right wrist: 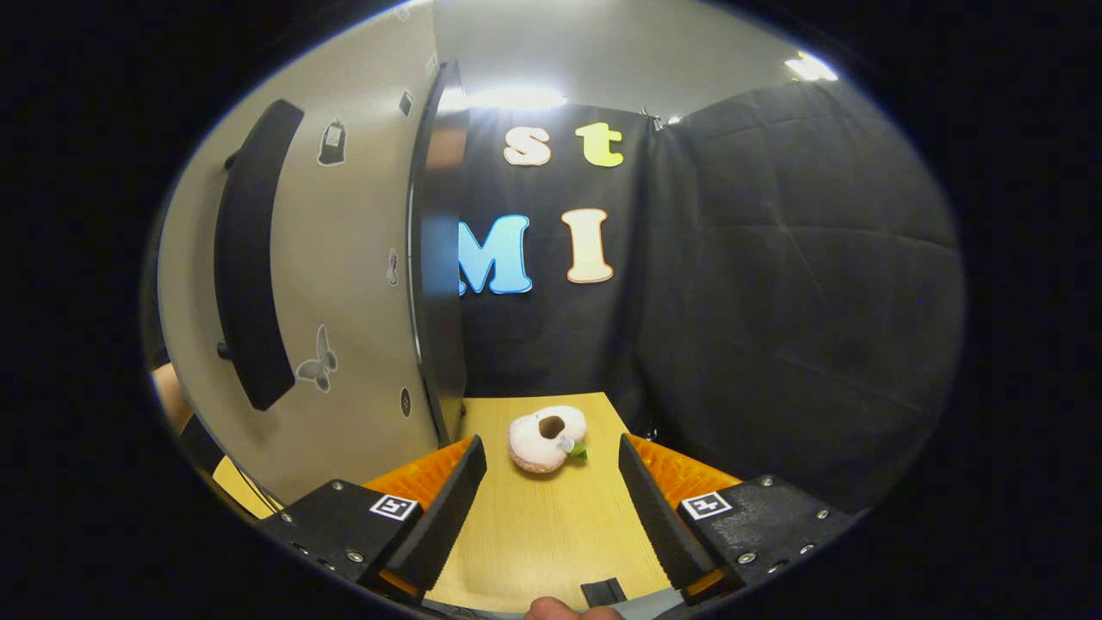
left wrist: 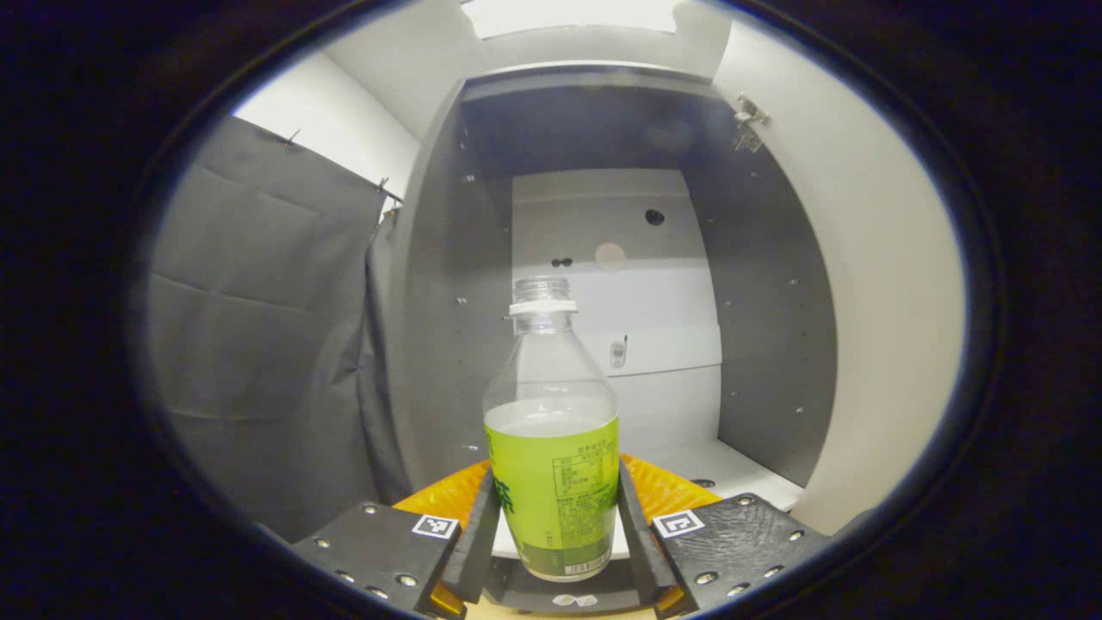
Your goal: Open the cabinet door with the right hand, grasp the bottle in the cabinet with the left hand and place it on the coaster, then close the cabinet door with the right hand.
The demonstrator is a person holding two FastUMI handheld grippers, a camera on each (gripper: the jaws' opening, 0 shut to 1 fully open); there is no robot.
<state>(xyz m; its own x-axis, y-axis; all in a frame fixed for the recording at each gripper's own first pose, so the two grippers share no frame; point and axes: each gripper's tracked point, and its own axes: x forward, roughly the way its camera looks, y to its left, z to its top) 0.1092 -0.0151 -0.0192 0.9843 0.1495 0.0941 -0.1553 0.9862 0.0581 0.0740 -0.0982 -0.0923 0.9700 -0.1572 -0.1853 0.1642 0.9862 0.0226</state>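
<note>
1. Left gripper view: we log a clear plastic bottle [left wrist: 551, 448], capless, white neck ring, threaded mouth, pale liquid up to the top edge of a glossy green label. It stands upright between the two fingers of the left gripper [left wrist: 551, 534]; both fingers lie against the label's sides, so we read it as clamped on the bottle.
2. Behind the bottle is the open cabinet [left wrist: 766, 344]: matte grey side walls dotted with shelf-pin holes, pale back panel with a few round holes, a light floor board. A metal hinge [left wrist: 747, 120] sits at the upper right edge.
3. We cannot tell whether the bottle's base rests on the cabinet floor or is lifted; the gripper body cuts off that contact.
4. Grey cloth [left wrist: 258, 344] hangs in folds left of the cabinet.
5. Right gripper view: the right gripper [right wrist: 551, 508] has its fingers spread wide, nothing between them, over a light wood-grain table [right wrist: 551, 534].
6. A soft, pinkish ring-shaped coaster [right wrist: 545, 439] with a small green tab lies on the table ahead, bare.
7. The cabinet door [right wrist: 344, 284], smooth and pale with a long dark curved handle [right wrist: 250, 258] and small stickers, stands swung open at left, its dark edge toward us.
8. A fingertip [right wrist: 560, 610] shows at the bottom edge, mostly cut off.
</note>
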